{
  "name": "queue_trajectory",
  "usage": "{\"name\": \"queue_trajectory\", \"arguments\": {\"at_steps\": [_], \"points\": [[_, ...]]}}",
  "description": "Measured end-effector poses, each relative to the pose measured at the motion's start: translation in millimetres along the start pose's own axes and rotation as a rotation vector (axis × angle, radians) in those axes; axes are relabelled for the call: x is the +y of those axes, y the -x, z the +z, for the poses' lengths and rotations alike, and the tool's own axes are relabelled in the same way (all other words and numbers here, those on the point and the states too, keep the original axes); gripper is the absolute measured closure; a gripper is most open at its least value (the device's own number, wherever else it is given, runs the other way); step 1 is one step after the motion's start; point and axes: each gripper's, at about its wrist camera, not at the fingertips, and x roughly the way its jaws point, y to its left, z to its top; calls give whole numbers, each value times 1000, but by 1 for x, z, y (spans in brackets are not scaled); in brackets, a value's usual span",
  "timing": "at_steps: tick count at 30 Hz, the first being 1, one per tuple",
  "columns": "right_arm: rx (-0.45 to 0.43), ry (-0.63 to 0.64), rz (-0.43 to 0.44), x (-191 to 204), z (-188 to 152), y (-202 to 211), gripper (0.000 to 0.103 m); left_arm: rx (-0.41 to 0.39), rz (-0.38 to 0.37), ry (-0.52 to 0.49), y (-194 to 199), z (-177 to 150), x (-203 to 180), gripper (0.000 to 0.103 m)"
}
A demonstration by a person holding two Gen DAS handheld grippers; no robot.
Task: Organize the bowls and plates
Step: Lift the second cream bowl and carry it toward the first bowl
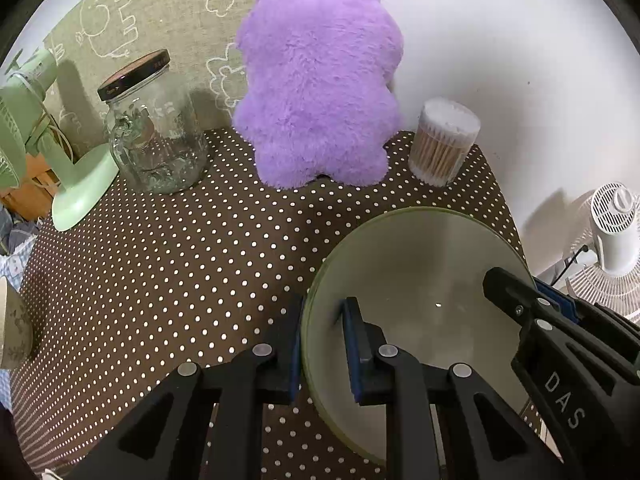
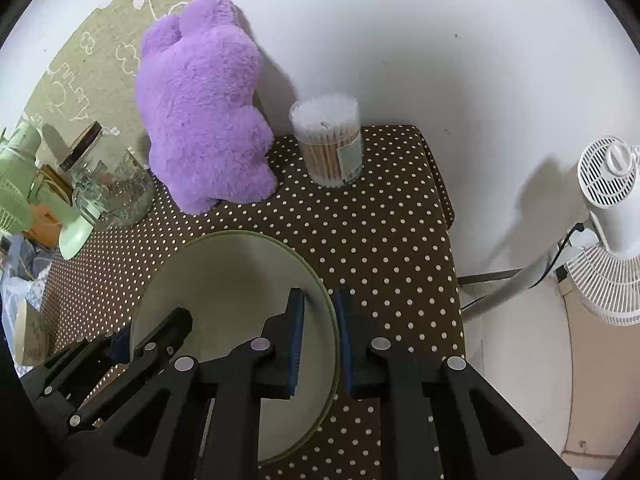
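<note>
Left gripper (image 1: pixel 322 344): bottom centre of the left wrist view, jaws closed onto the left rim of the plate, one blue pad outside the edge and one inside.
Right gripper (image 2: pixel 320 344): bottom centre of the right wrist view, clamped on the plate's right rim in the same way; in the left wrist view it enters from the lower right.
Plate (image 1: pixel 420 280): pale green, round, darker rim, lower right of the left wrist view and lower left-centre of the right wrist view, held between the two grippers over the near part of the table.
Table (image 1: pixel 200 248): covered in brown cloth with white dots, filling the middle of both views.
Glass jar (image 1: pixel 156 128): dark lid, left of centre, farther back.
Green desk fan (image 1: pixel 60 168): left edge, beside the jar.
Purple plush toy (image 1: pixel 320 80): top centre, against the wall.
Cotton swab container (image 1: pixel 444 142): clear cylinder, right of the plush toy.
White standing fan (image 2: pixel 608 216): right edge, off the table.
</note>
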Motion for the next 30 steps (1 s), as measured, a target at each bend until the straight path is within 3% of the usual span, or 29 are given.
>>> {"name": "queue_trajectory", "arguments": {"at_steps": [16,30], "points": [[6,-35,-24,4,-37,58,84,-10,-28,-8,56,-34,4,87],[-18,-48,-49,34,-77,126,84,-17,-46,-52,122,-67,26,87]]}}
